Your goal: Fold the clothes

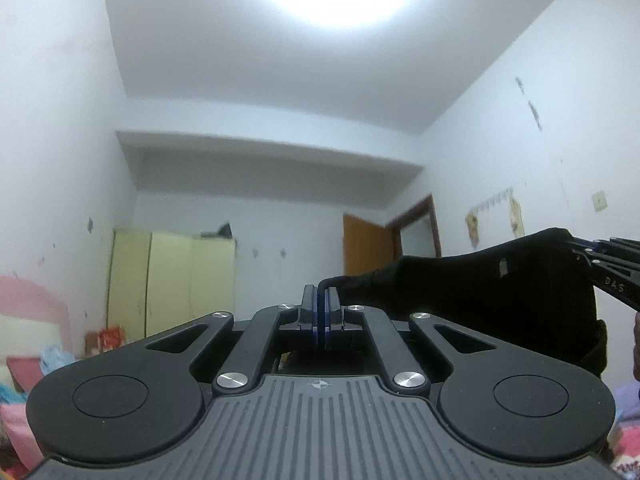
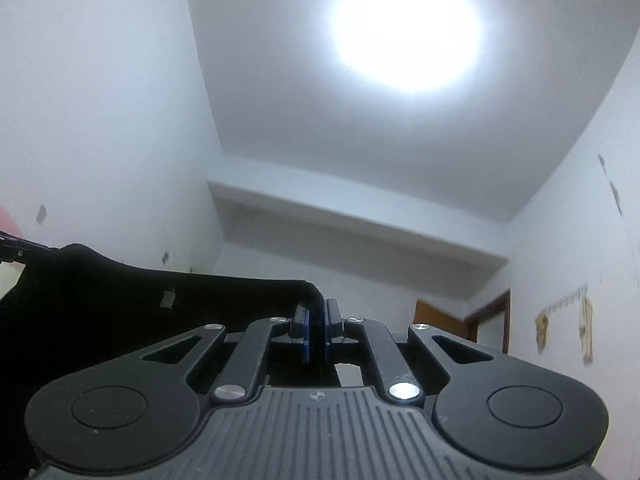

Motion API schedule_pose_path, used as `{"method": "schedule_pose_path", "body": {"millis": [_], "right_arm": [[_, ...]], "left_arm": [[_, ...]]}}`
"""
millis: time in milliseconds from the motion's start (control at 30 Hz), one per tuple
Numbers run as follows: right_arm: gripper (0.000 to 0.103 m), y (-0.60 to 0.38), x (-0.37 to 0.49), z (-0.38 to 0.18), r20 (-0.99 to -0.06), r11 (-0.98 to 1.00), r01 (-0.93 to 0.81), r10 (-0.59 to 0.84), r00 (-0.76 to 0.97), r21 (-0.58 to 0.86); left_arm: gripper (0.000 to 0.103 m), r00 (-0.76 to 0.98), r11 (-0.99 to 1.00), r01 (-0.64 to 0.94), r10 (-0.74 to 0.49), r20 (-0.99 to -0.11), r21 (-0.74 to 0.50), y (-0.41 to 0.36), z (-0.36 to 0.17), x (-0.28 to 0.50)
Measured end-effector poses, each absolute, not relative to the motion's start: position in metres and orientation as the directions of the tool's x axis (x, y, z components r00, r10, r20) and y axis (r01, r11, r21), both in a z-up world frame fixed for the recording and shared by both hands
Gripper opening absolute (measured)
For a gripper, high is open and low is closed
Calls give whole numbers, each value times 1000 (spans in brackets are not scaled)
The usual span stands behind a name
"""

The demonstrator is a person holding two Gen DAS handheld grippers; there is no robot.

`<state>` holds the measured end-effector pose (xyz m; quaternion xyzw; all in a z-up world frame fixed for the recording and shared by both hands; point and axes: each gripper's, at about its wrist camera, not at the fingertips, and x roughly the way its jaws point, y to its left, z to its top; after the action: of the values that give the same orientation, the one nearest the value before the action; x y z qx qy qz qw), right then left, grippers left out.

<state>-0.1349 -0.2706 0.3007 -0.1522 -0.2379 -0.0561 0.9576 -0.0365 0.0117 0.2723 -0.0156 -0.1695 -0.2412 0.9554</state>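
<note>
Left tool point(image 1: 321, 304): both blue-padded fingers pressed together on a thin edge of the black soft-fabric garment point(image 1: 500, 292). The pinch sits at the cloth's left end.

From there the garment runs rightward in the left wrist view, its top edge rising slightly, to the right tool point(image 1: 580, 252), which shows at the frame's right border holding the far end. A small pale tag point(image 1: 503, 268) sits on the cloth between the two pinches.

Right wrist view, same span from the other side: the left tool's tip point(image 2: 16, 250) enters at the left border, the garment spreads from it across to the right tool, whose fingers are clamped on a bunched edge of the cloth.

Key relation: the garment's long axis lies side to side between the two tools, roughly level, held taut along its upper edge; the rest hangs below, out of sight. Each tool has one end; neither is nearer the middle.

Both cameras look up at white ceiling and walls. No bed, bench or floor shows under the cloth, so the garment is in the air and how folded it is cannot be told.
</note>
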Motion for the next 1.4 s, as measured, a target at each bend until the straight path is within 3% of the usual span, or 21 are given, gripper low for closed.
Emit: {"method": "schedule_pose_path", "body": {"millis": [167,333,633,833,1033,1267,1300,1333,1400], "right_arm": [[6,-268,-144,327,521,937,194,-16,853,-290],[6,-271,-119,332,506,928,218,-37,862,-303],[6,-290,-18,315,400,917,241,-102,911,-317],[6,-310,85,268,277,921,233,-146,950,-312],[6,-319,190,179,90,922,200,-180,980,-332],[7,-324,302,33,-261,945,110,-196,945,-309],[9,-330,321,12,-330,955,88,-183,926,-282],[10,-336,341,-9,-399,965,68,-168,902,-254],[33,-345,370,-49,-548,974,34,-156,822,-225]], "left_arm": [[1,828,891,450,-442,345,62,5,281,-39],[1,837,895,444,-435,331,53,-3,283,-25],[1,878,903,429,-422,223,19,-34,255,62],[1,910,915,404,-403,97,3,-60,208,146],[1,916,921,386,-389,-96,-42,-79,129,241],[4,869,934,354,-345,-355,-40,-104,0,338],[9,846,934,355,-342,-409,-47,-109,-19,352],[24,810,932,358,-341,-477,-59,-114,-37,366],[38,731,933,348,-330,-597,-89,-121,-72,384]]}}
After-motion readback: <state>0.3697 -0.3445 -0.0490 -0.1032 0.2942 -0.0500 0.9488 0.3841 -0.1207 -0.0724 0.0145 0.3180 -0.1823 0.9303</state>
